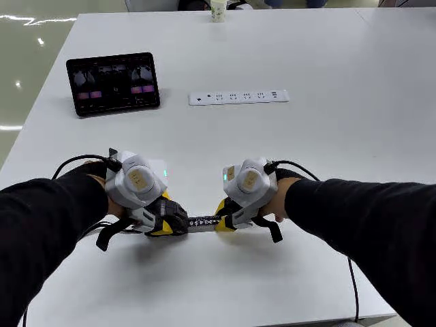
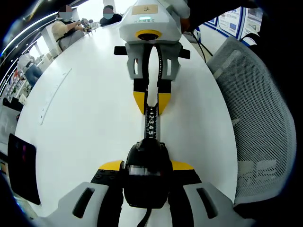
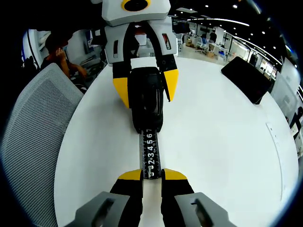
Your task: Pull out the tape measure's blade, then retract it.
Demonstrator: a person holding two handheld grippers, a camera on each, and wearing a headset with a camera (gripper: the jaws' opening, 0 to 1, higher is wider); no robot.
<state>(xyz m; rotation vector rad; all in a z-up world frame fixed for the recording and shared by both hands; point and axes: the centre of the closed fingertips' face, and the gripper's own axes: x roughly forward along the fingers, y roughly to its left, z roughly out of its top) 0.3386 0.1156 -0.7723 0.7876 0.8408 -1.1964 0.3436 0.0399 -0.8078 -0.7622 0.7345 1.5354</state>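
The left hand-held gripper [image 2: 147, 166] is squeezing the black tape measure case [image 3: 147, 97] between its jaws. The right hand-held gripper [image 3: 151, 175] is pinching the end of the blade [image 3: 150, 151], which is sticking out only a little. The blade is showing the numbers 2 to 7. It is running straight from one gripper to the other, side to side. It is sitting well apart from the tablet [image 1: 113, 83], nearer the person, over the white bench [image 1: 306, 136].
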